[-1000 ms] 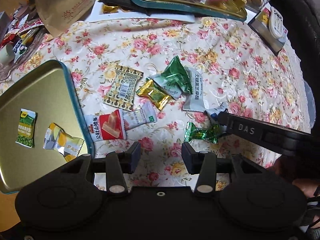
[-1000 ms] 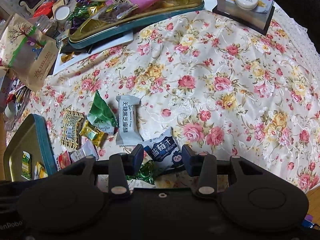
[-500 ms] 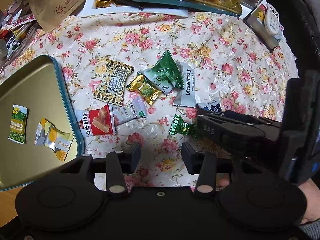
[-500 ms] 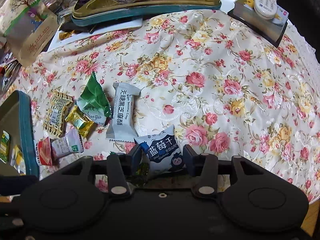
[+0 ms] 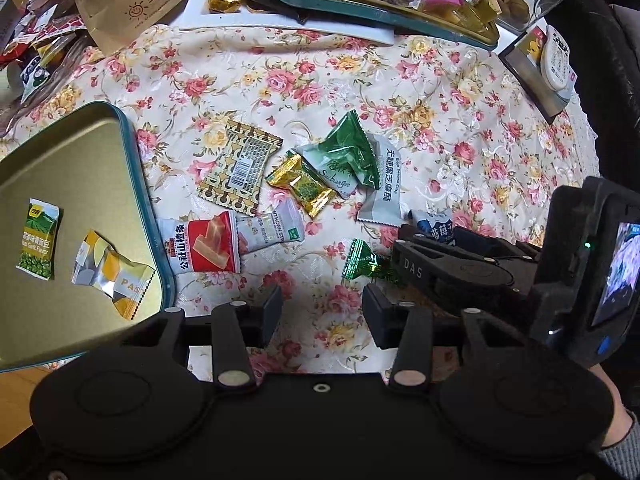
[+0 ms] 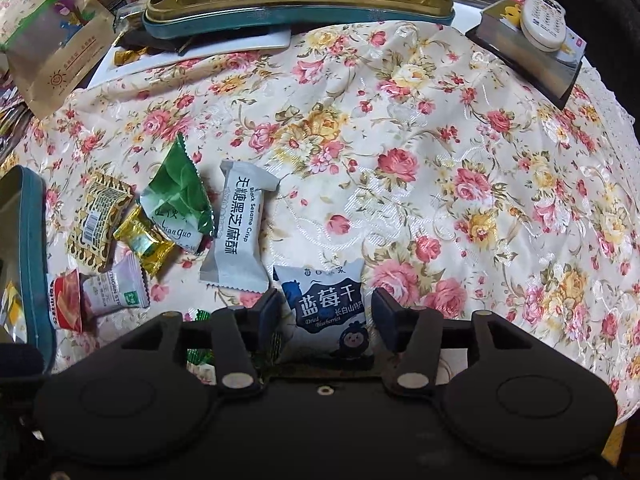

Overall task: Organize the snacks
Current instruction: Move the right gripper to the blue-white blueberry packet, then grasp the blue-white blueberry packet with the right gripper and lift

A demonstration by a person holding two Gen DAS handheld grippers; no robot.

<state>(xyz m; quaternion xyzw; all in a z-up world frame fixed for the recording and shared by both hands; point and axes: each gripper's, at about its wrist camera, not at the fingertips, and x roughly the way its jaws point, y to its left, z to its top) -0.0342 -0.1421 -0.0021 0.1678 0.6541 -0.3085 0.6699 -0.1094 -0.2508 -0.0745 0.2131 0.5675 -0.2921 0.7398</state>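
Here, taking the teal tin as the landmark:

Tin (image 5: 132, 184): shallow metal tray with a gold floor and teal rim, lying at the counter's near-left edge; two packets already lie in it, so it looks like the sorting bin.
Loose snacks: a huddle of crinkly foil and plastic packets just right of the tin on the flowered cloth (image 6: 440, 140), probably waiting their turn.
Blueberry packet (image 6: 326, 308): puffy blue-and-white pillow pack, farthest from the tin, past the grey sesame bar (image 6: 236, 236).
Right tool (image 6: 324, 312): pointing steeply down, jaws opening, straddling the blueberry packet; pads not pressing it, which I read as lining up a grab.
Green candy (image 5: 360, 262): shiny twist wrap, lying against the right tool's side.
Left tool (image 5: 322, 312): spread, nothing between its jaws, hovering over bare cloth right of the tin.
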